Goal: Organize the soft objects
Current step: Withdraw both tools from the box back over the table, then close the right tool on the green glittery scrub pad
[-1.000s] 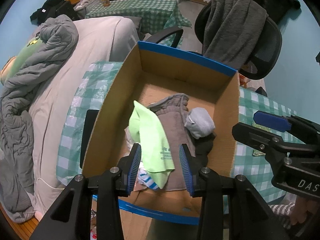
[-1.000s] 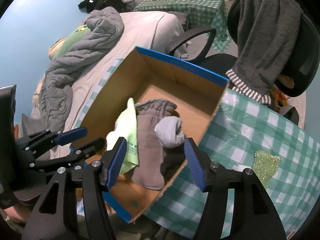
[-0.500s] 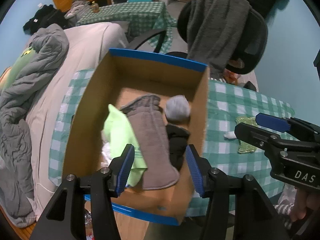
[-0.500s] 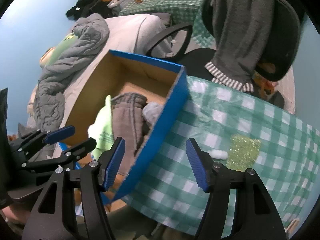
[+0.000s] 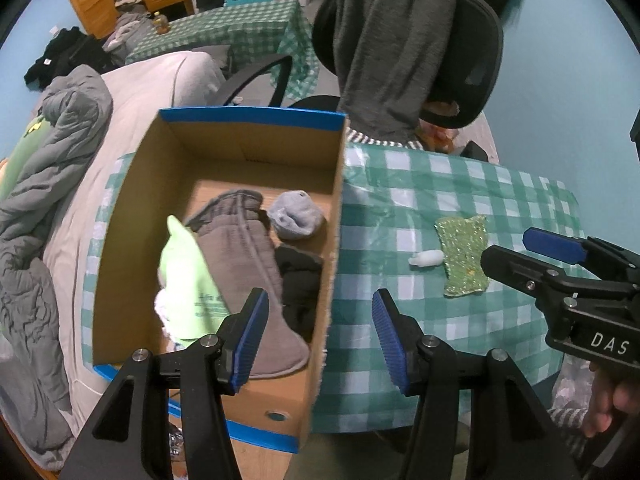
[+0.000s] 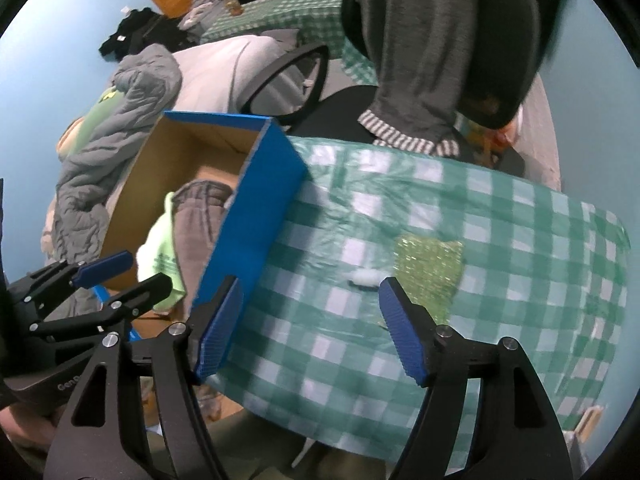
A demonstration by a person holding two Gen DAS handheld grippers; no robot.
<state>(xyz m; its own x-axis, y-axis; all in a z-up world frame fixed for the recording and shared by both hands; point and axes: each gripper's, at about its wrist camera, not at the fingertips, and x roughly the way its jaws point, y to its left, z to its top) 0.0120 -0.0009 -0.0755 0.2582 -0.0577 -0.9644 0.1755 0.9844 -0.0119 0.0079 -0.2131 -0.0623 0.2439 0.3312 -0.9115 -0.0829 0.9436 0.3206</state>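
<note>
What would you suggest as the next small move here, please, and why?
Probably lower the right gripper onto the small white item: it and the glittery green cloth lie outside the box, and the gripper, jaws just opened and empty, is nearly over it.

Left tool (image 5: 316, 332) and right tool (image 6: 310, 330) both point steeply down, jaws just widened, nothing between them.

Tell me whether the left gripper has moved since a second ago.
Yes. The left gripper shifted right, from over the cardboard box's contents to astride its right wall.
</note>
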